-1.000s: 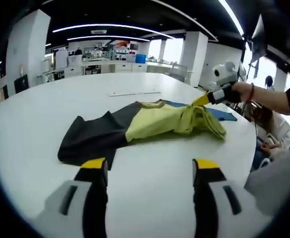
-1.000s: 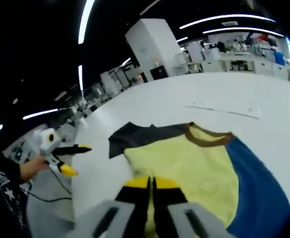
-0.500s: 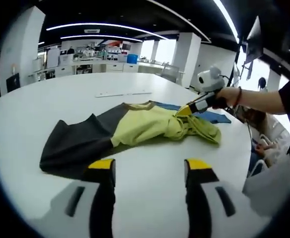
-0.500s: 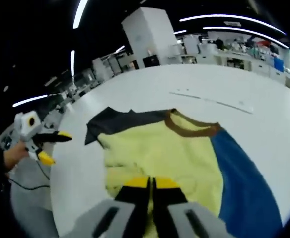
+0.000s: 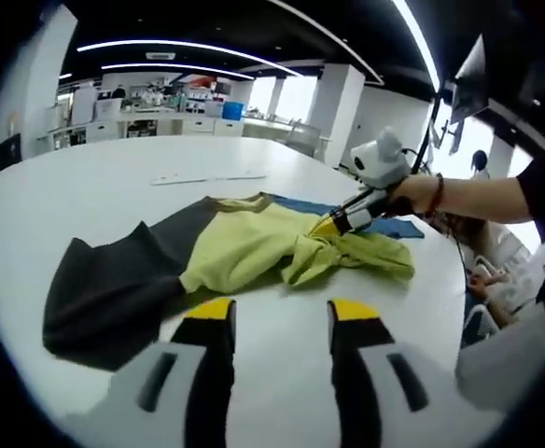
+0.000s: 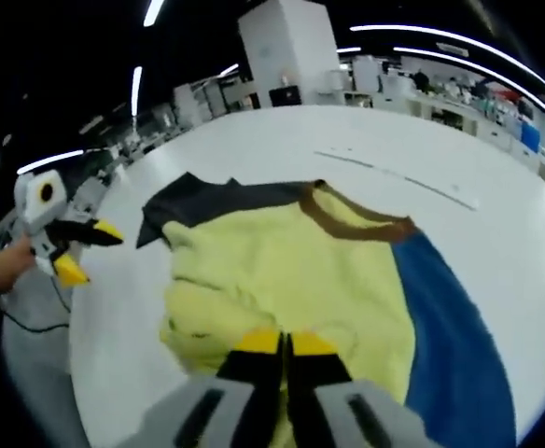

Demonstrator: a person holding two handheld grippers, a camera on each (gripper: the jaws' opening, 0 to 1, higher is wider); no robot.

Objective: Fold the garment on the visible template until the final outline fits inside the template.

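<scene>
In the left gripper view, the left gripper [image 5: 280,322] hangs over the near edge of the white table [image 5: 86,196], its yellow-tipped jaws spread wide with nothing between them. Beyond it lies the shirt [image 5: 244,247]: a dark grey sleeve spread to the left, a yellow body in the middle, a blue sleeve at the far right. The right gripper [image 5: 333,222] comes in from the right in a person's hand [image 5: 417,194], its tips pressed together on a bunched fold of the yellow cloth, which is lifted and rumpled there.

In the right gripper view, the left gripper [image 6: 79,250] shows at the left edge of the table [image 6: 272,140], jaws apart and holding nothing. The shirt [image 6: 291,271] lies across the middle with its brown collar toward the far side, the grey sleeve to the left and the blue sleeve to the right. At the bottom the right gripper [image 6: 285,343] has its jaws shut tight on the near yellow hem, which is folded over on itself. A thin pale strip [image 6: 398,182] lies on the table beyond the collar.
</scene>
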